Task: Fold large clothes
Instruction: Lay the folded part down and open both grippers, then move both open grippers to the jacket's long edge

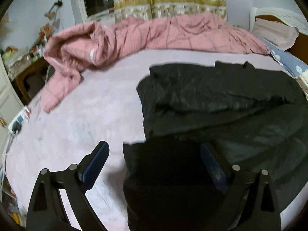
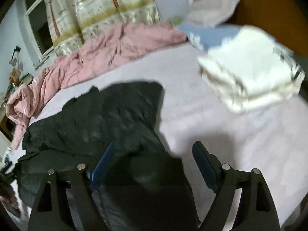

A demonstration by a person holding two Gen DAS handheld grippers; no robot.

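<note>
Now | left gripper (image 1: pixel 154 154) jaws released | right gripper (image 2: pixel 154 154) jaws released | black garment (image 1: pixel 221 96) on bed (image 1: pixel 86 115)

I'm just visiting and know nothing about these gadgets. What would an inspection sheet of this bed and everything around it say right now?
Surface: bed with pale pink sheet, mostly bare on one side.
Job's things: large dark padded garment lying on the sheet, partly folded, edges blurred.
Clutter: crumpled pink quilt along the far edge; stack of folded white cloth; blue floral pillow; small items at the sheet's edge, too blurred to name.
Grippers: left gripper open above the garment's near edge; right gripper open, also over the garment; neither grips it.
Cables: nothing seen.
Surroundings: patterned cream curtain, window frame, cluttered wooden side table.
</note>
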